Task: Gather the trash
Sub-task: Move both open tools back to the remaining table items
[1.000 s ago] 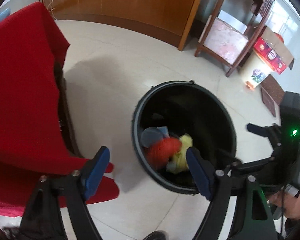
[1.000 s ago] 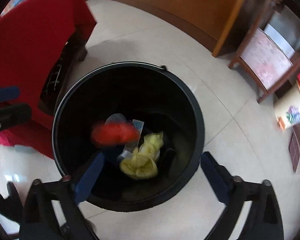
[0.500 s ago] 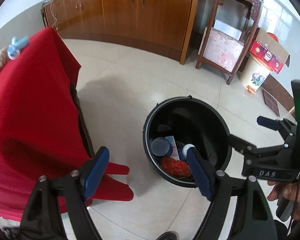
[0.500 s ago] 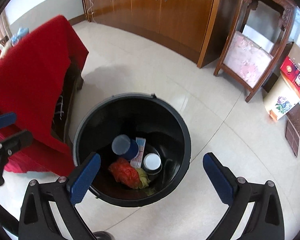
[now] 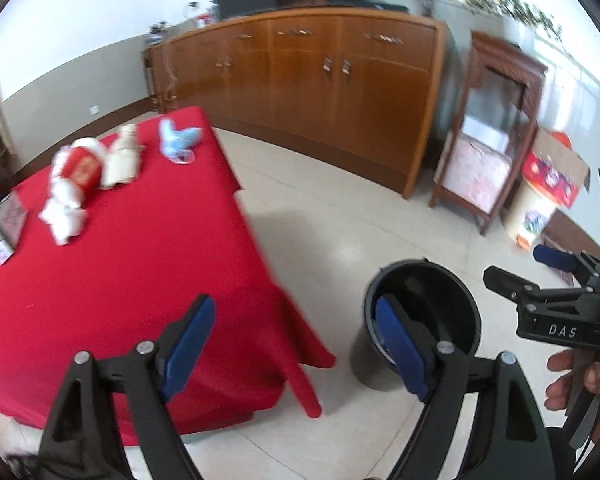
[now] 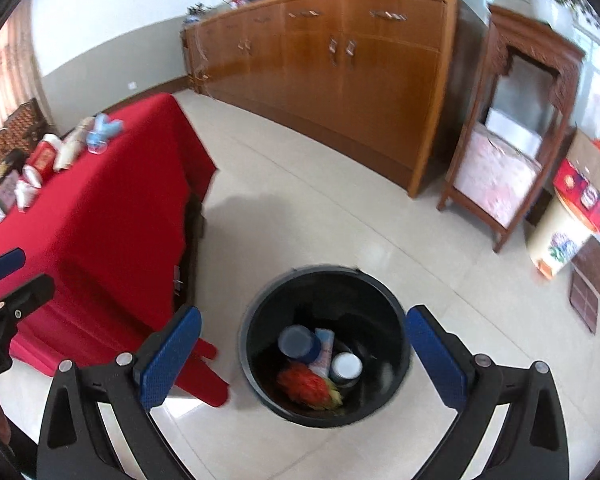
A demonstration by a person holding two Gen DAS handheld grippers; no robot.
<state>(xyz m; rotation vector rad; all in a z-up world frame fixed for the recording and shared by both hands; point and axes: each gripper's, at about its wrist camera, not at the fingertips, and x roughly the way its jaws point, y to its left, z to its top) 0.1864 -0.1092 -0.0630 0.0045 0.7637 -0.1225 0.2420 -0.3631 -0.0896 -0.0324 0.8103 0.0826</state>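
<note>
Trash (image 6: 308, 386), red and yellow scraps plus what look like two cups, lies in the black bin (image 6: 396, 336) on the floor, now lower in view than before. Left gripper (image 5: 296, 352) is opening, empty; right gripper (image 6: 304, 360) spread wide, empty. Beyond, the red-clothed table (image 5: 140, 264) has come into sight, with more litter (image 5: 76, 184) on it.

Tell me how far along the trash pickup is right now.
Partly done. The black bin on the floor already holds a red wad, a blue cup and a white-lidded container. Nothing is in hand: the left claw and right claw are both open and empty. Left: the red cup, blue scrap and white pieces on the red table.
</note>
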